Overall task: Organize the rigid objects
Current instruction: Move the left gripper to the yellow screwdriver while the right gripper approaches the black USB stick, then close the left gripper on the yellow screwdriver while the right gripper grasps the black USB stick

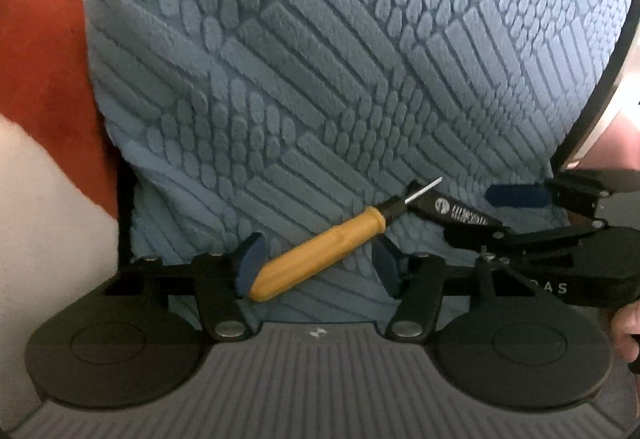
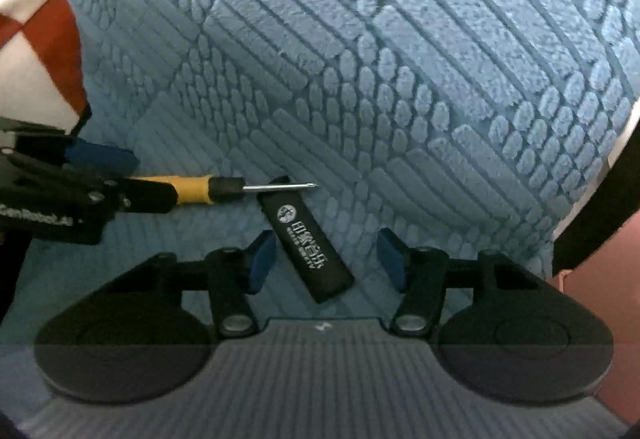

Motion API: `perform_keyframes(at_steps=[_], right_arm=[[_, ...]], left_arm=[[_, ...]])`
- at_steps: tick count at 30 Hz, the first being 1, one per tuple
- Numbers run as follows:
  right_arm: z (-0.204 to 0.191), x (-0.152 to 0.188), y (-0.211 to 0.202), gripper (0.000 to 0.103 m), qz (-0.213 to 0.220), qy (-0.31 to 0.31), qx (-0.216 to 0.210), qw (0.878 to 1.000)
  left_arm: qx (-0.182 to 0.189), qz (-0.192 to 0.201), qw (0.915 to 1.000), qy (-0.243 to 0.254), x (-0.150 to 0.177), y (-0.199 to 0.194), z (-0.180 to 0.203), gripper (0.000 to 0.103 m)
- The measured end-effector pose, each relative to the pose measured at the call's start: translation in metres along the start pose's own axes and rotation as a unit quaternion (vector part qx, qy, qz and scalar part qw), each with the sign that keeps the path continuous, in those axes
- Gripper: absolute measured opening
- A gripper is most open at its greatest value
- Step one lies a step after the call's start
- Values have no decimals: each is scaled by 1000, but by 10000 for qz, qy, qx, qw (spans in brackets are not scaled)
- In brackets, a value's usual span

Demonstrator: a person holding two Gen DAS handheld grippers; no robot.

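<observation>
A yellow-handled screwdriver [image 1: 320, 251] with a thin metal tip lies between the spread fingers of the left gripper [image 1: 318, 263], its tip crossing a flat black case [image 2: 308, 239] printed in white. The case lies between the open right gripper [image 2: 326, 259]. Both rest on a ribbed, pebbled blue mat [image 1: 320, 59].

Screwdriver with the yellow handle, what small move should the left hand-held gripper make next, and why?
Probably close the left hand-held gripper on the screwdriver. Its jaws stand open with the yellow handle lying slantwise between them on the blue mat, its butt against the left pad. The right hand-held gripper likewise stands open around the black case, so neither is gripped yet.
</observation>
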State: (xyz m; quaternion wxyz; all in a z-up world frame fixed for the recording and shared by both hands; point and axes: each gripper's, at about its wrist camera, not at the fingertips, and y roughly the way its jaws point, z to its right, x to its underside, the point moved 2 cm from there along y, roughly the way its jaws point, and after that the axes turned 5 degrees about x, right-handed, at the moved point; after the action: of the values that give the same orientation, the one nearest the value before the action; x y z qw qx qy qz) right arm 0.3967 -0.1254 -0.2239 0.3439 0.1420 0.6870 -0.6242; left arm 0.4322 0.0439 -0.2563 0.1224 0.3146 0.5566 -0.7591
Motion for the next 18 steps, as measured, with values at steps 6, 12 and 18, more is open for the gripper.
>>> perform_keyframes(at_steps=[6,12,18], right_arm=[[-14,-2,-2,35,-106,-391,-23,9992],[-15,-5,-8,28,-177,-332,-46,9993],[-11,-10,-18,12,-143,-197,-39,9997]], left_arm=[[39,-6,10000,65,8,10,-8,61],[39,-68,9998,174,8,8,-8,51],[168,-118,9996,202,15,-3,4,34]])
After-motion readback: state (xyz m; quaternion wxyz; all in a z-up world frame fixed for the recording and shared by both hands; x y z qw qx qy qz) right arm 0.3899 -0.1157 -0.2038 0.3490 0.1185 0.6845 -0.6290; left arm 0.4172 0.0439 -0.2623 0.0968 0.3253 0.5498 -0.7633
